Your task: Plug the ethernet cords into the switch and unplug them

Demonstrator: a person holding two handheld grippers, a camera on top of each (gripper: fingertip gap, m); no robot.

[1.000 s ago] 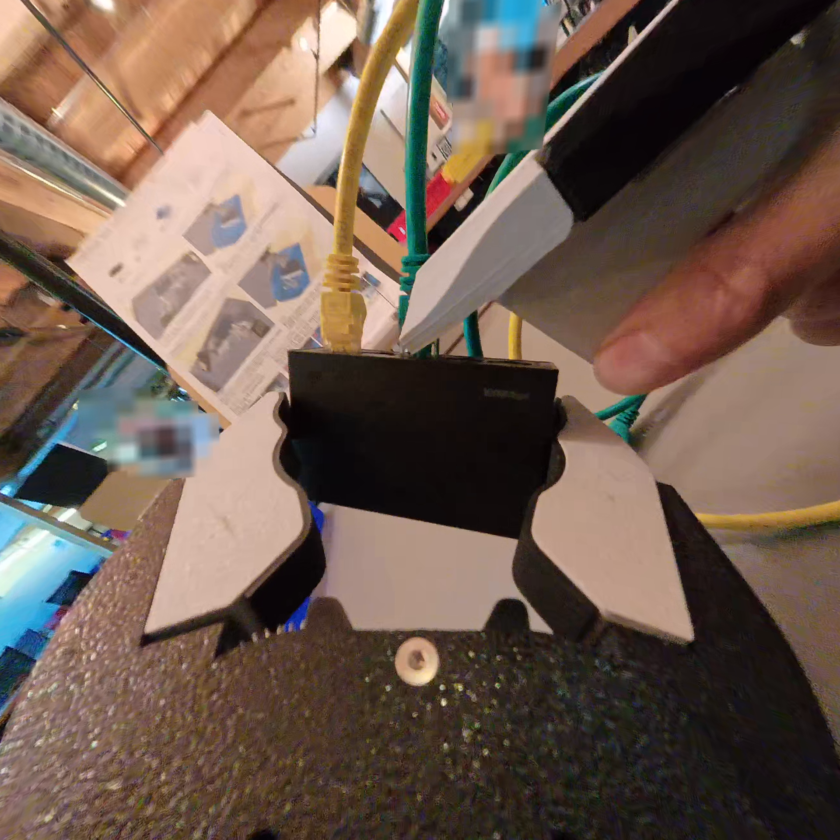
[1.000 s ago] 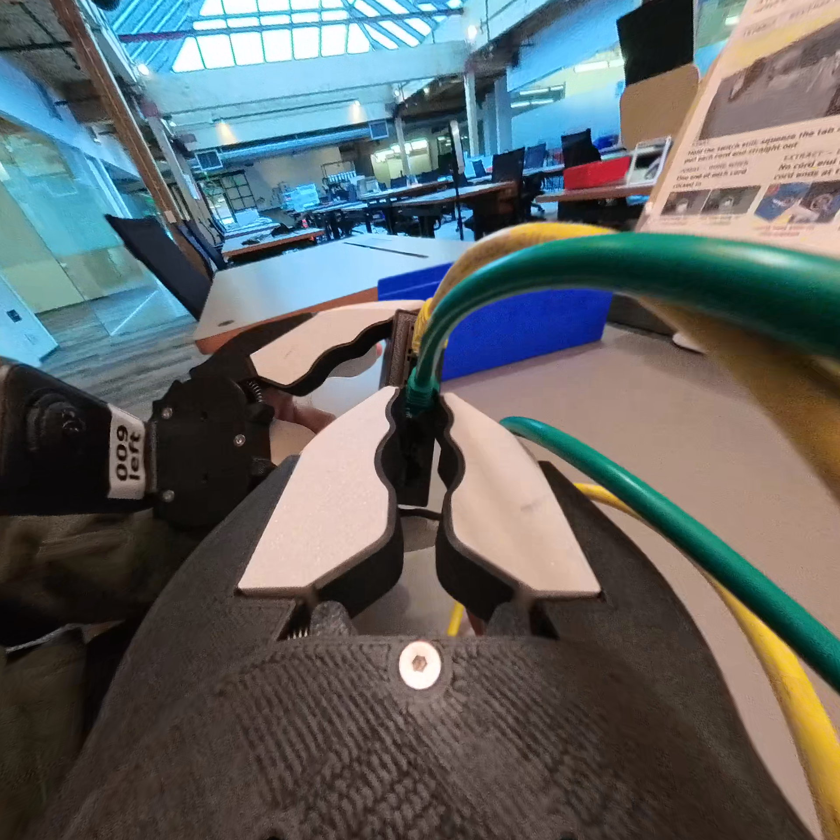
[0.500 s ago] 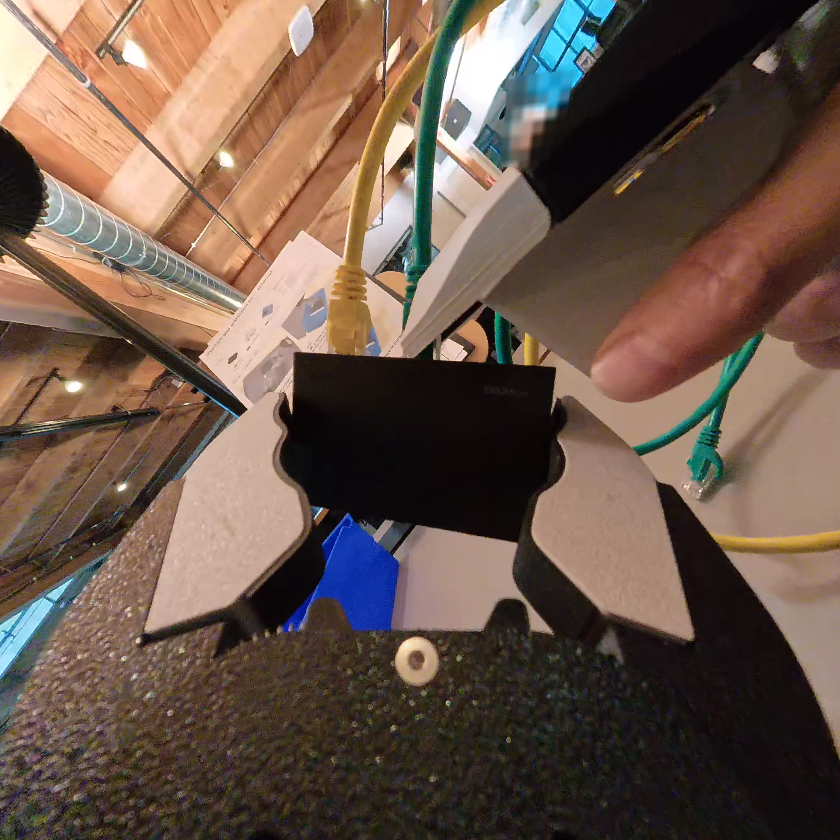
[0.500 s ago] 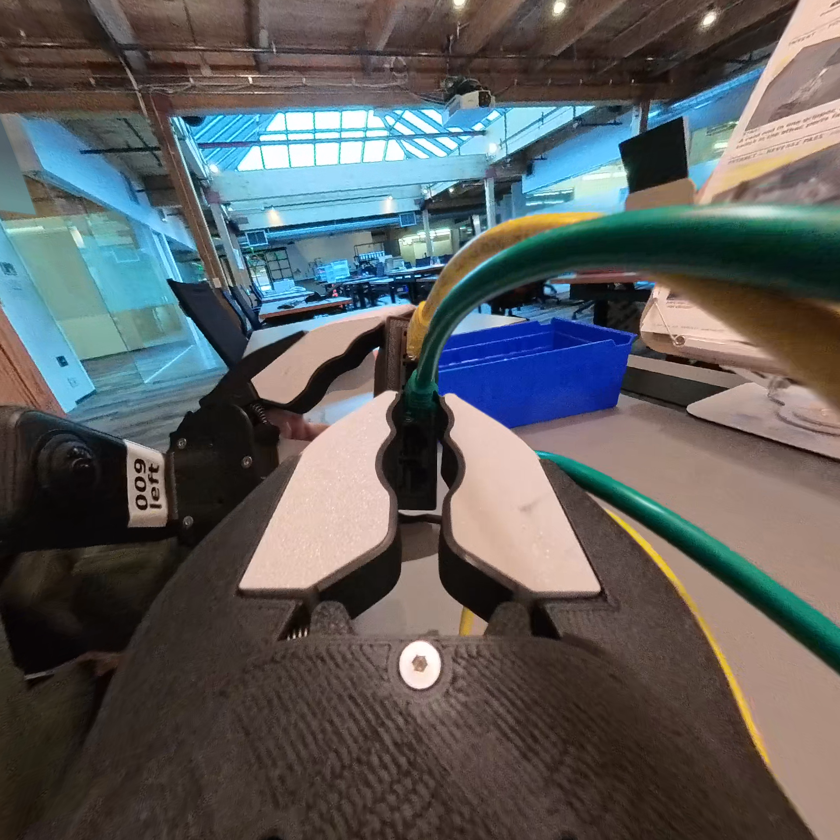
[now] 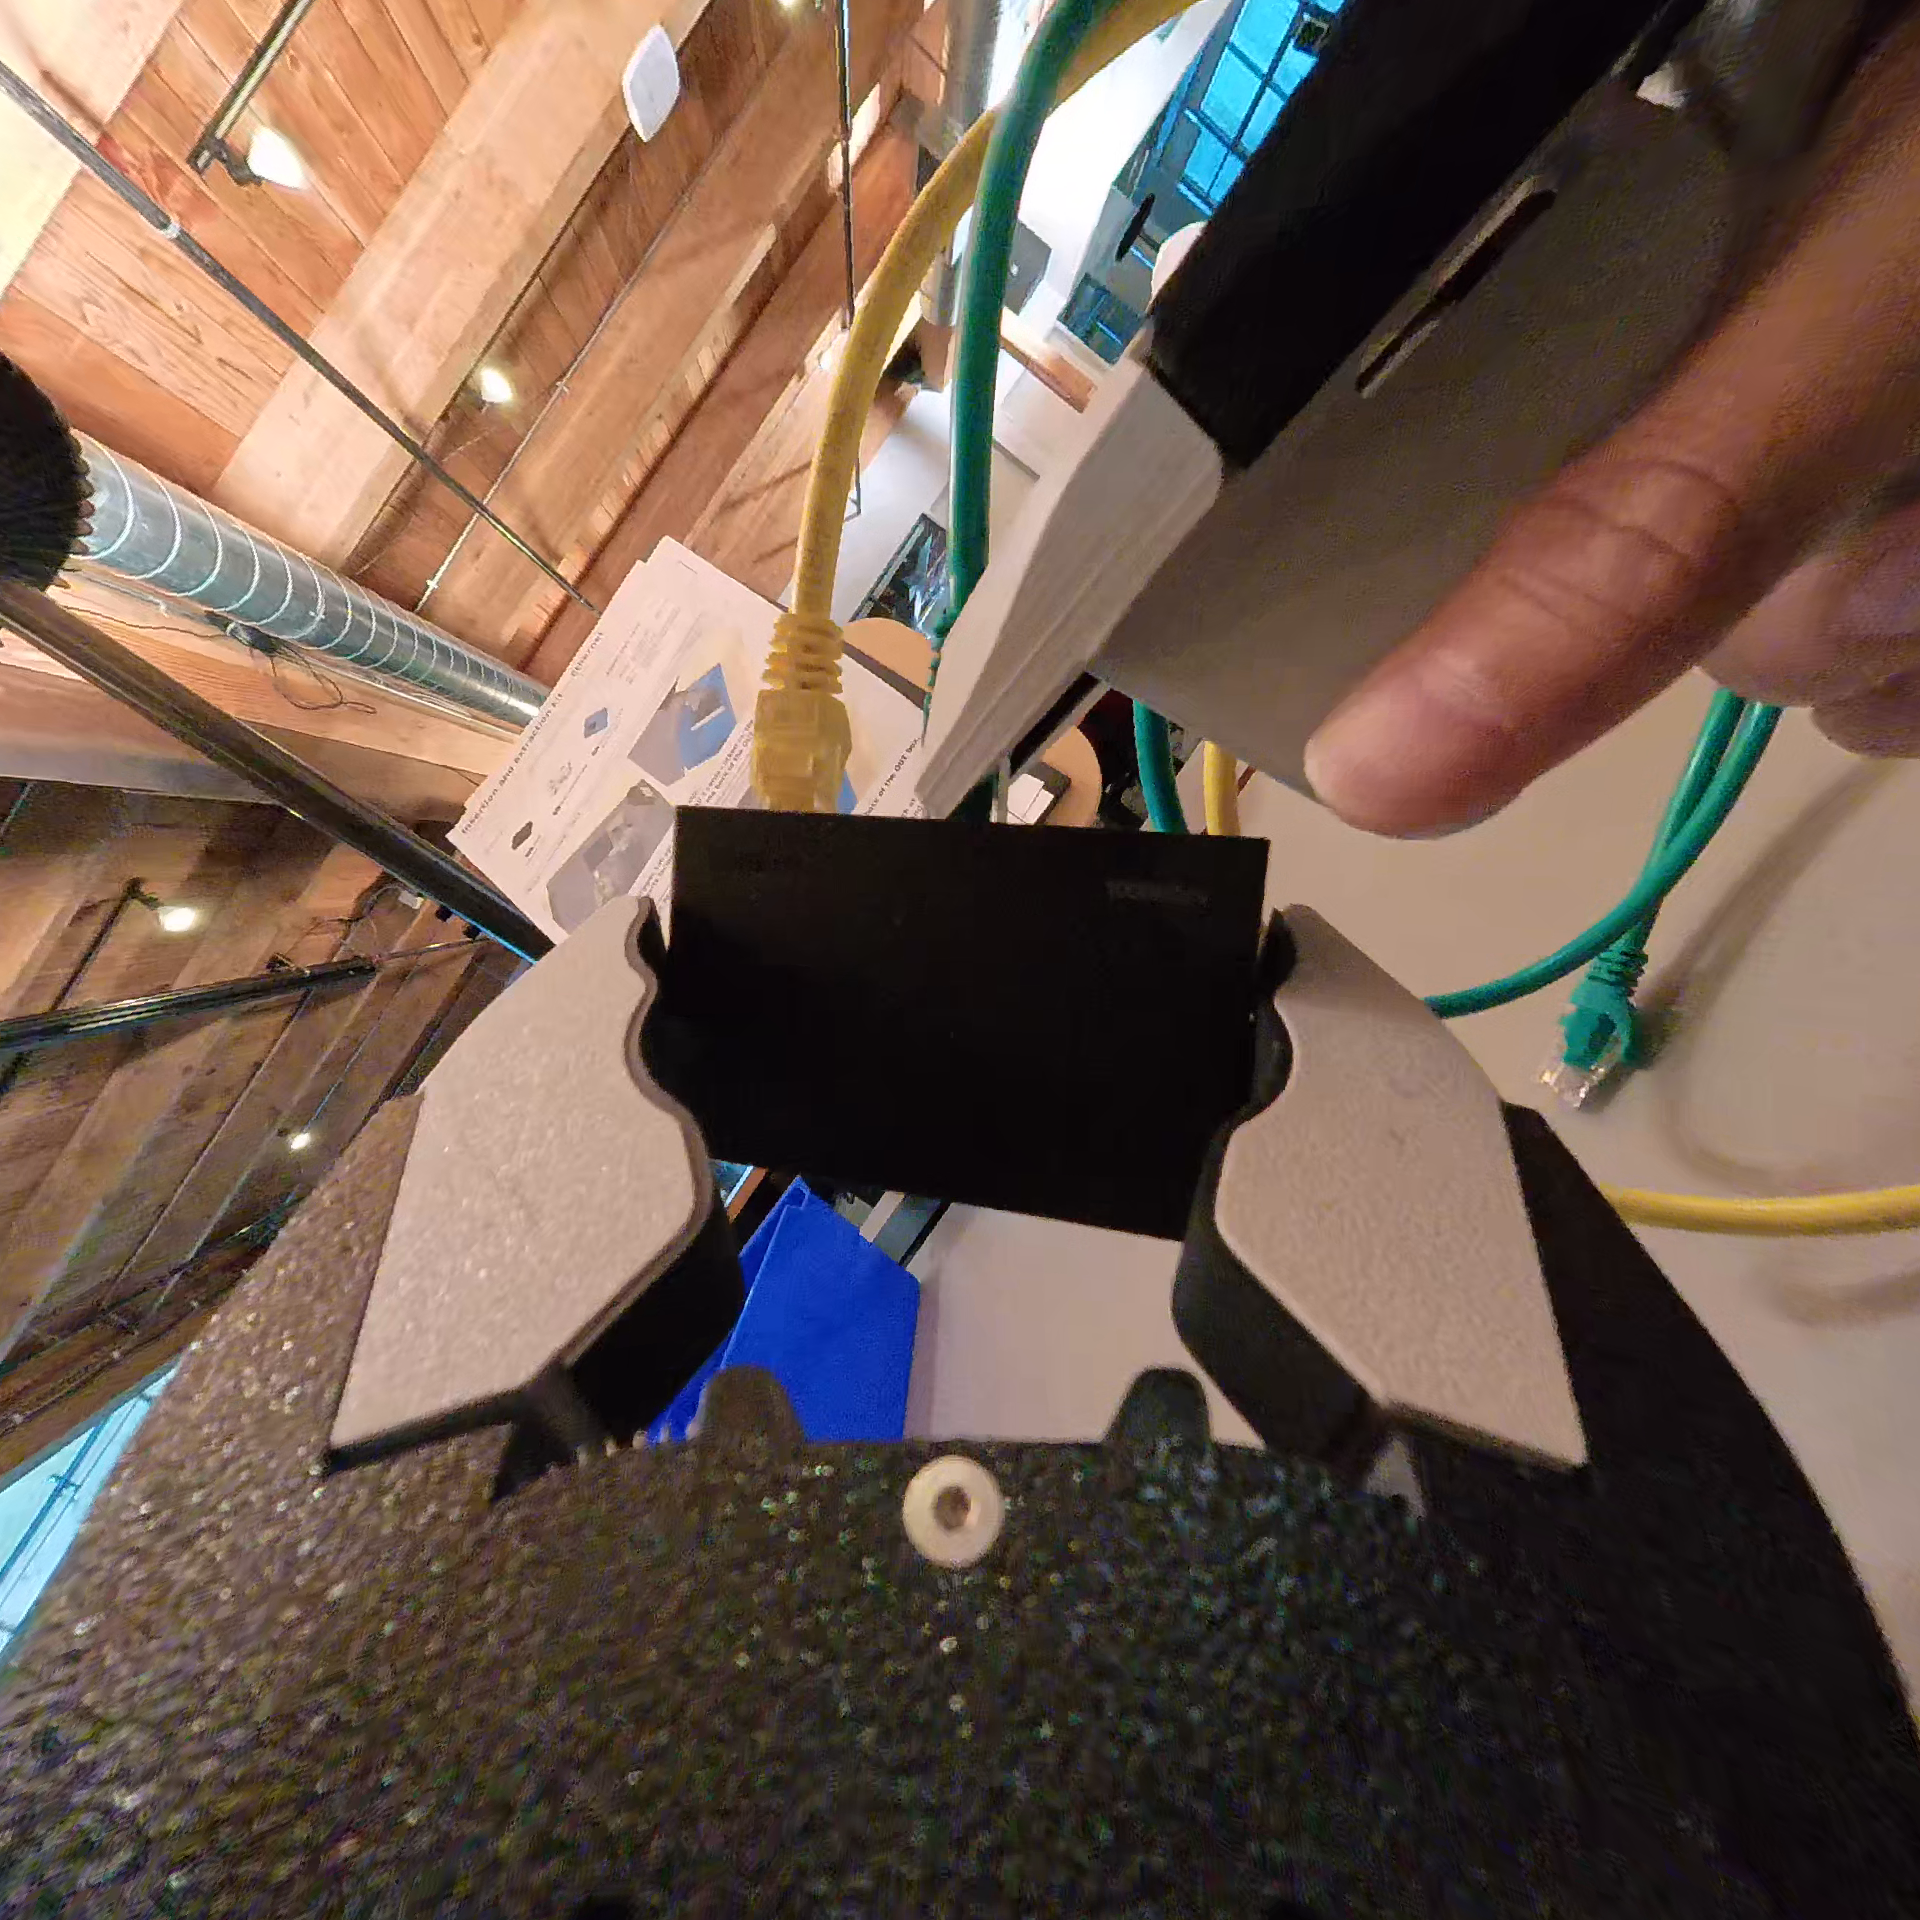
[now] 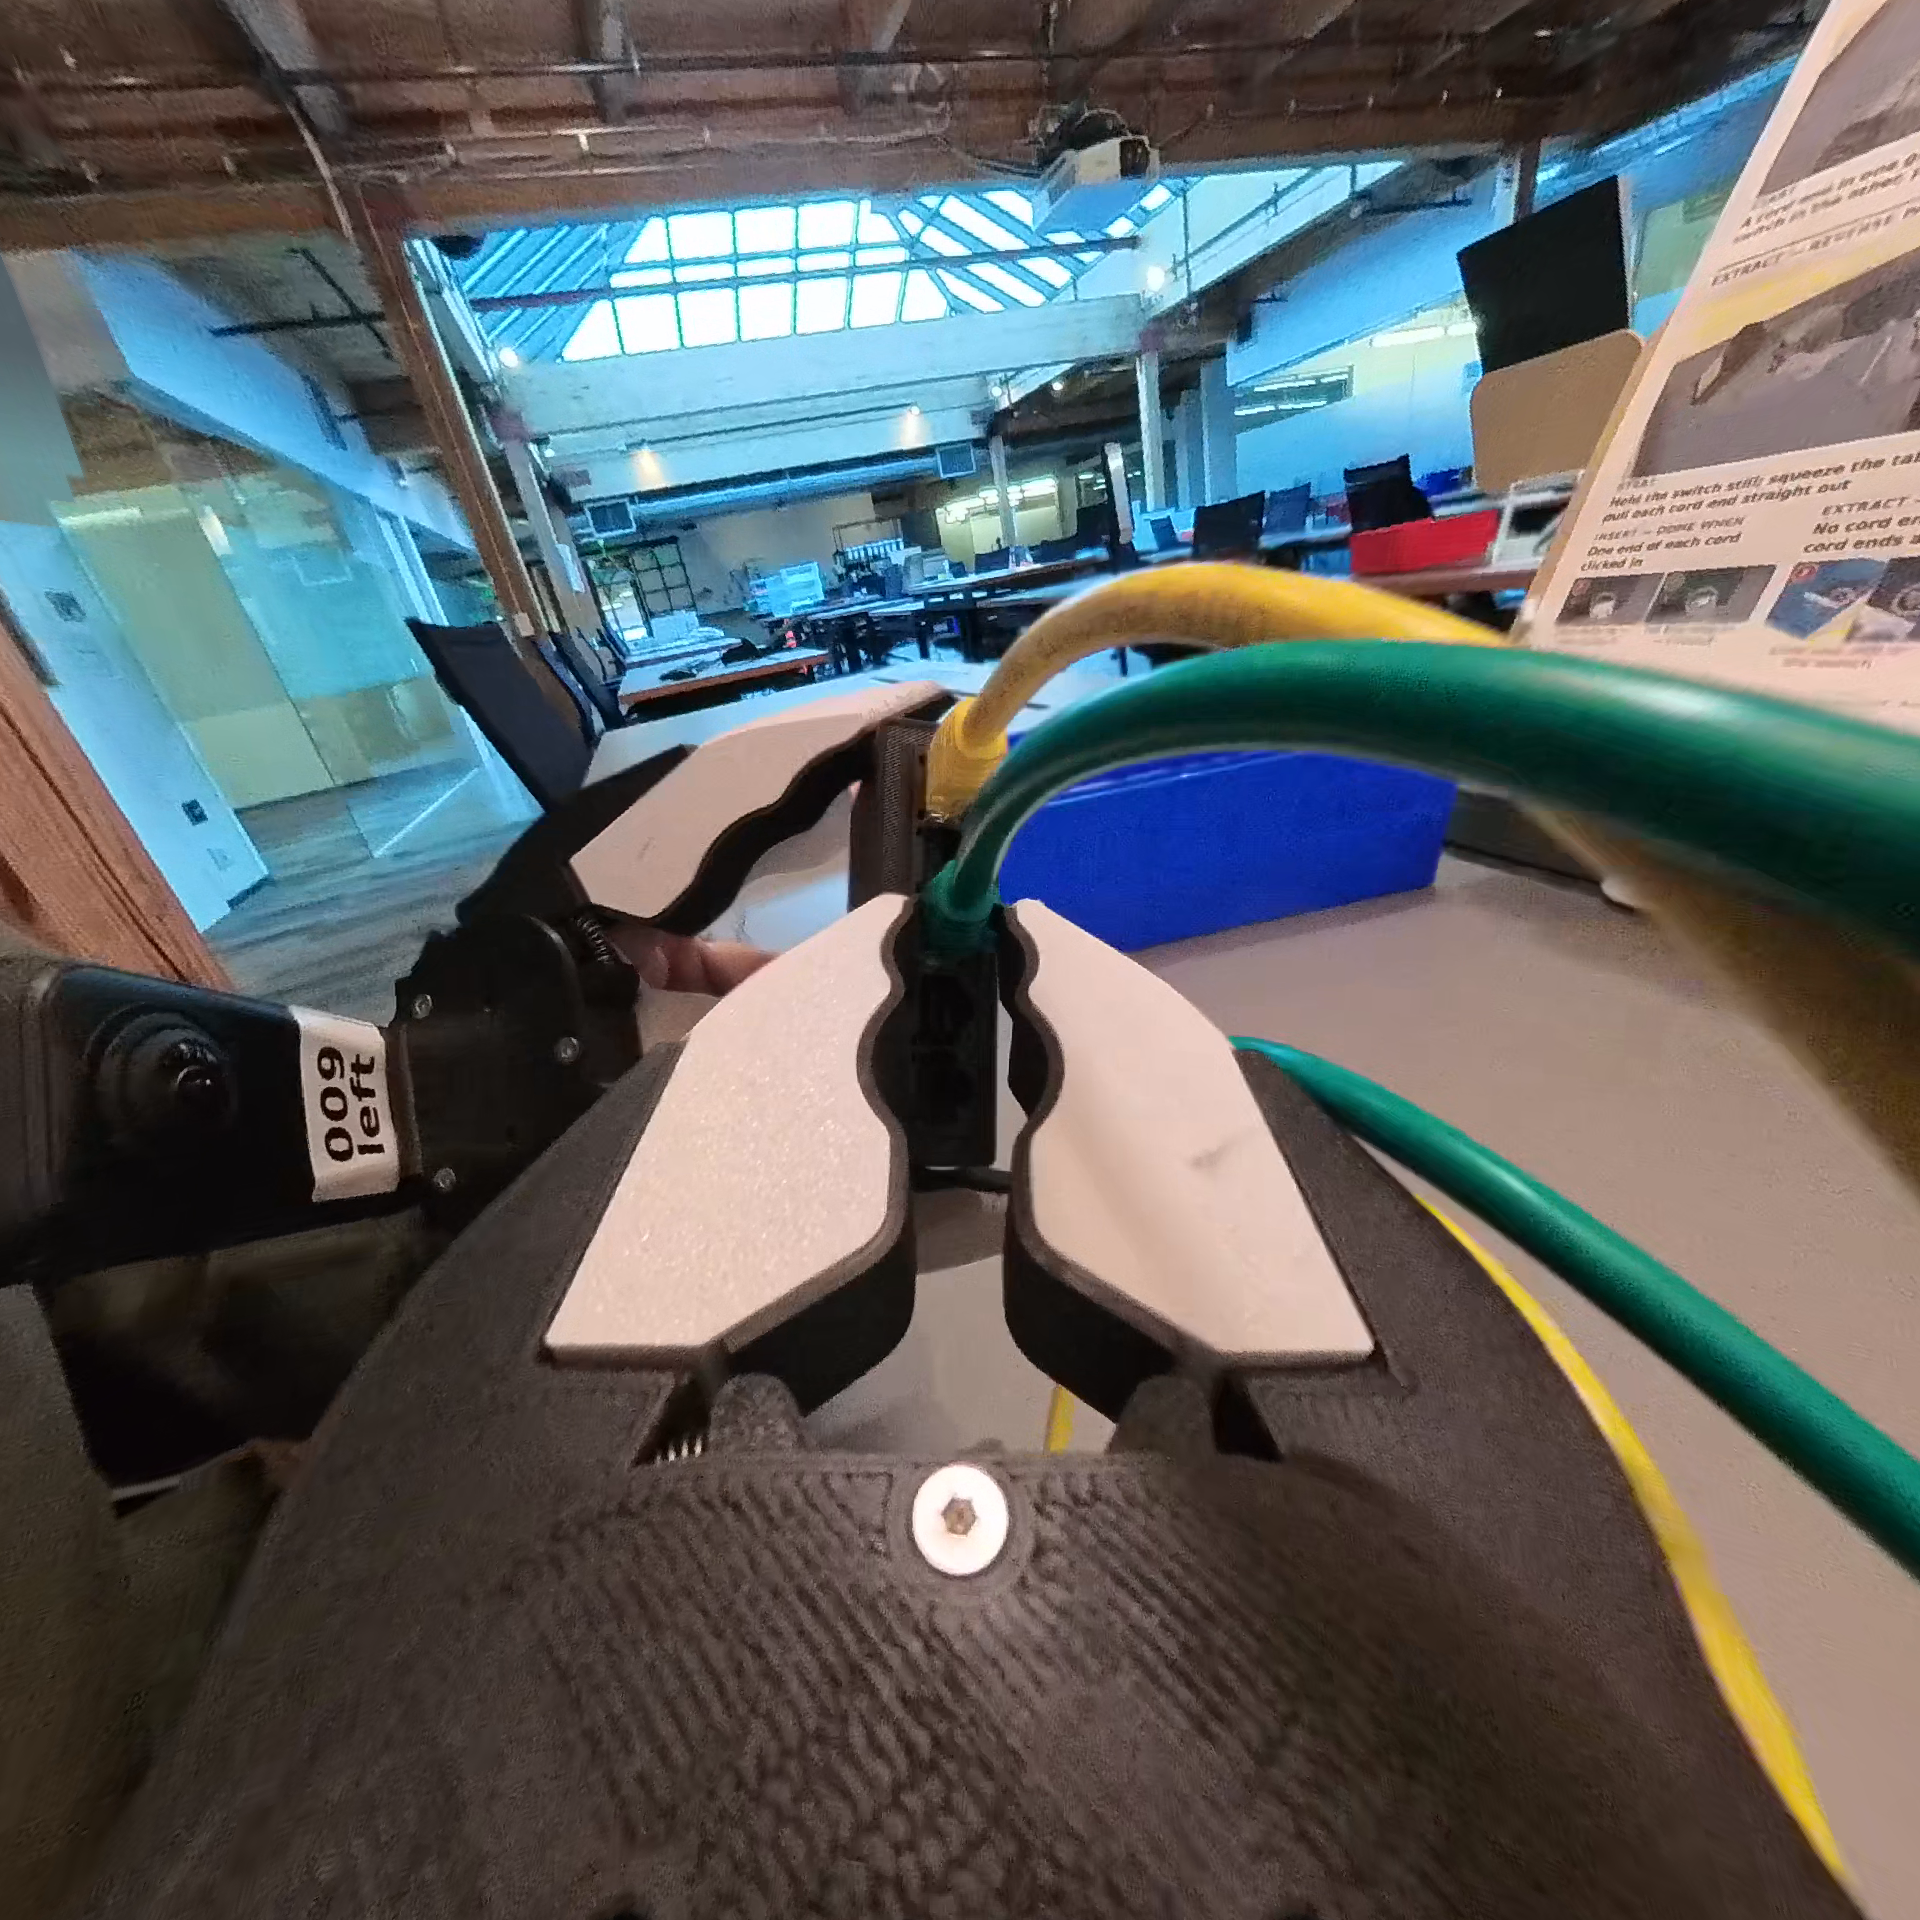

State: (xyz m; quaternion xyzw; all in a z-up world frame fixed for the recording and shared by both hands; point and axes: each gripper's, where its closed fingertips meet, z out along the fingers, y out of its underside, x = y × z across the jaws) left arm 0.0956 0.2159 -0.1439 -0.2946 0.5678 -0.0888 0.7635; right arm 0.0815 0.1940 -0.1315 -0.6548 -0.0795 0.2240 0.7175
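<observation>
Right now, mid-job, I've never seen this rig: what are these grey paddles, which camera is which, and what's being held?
No robot arm here: a person carries two hand-held grippers, each with a camera looking along its grey fingers. In the left wrist view, the left gripper clamps the black switch, lifted off the table, with a yellow cord plugged in. In the right wrist view, the right gripper pinches the green cord plug at the switch. A loose green plug lies on the table beside a blue bin.

Switch (image 5: 961, 1023) in left claw (image 5: 961, 935) tilted upward, seemingly lifted off table.
</observation>
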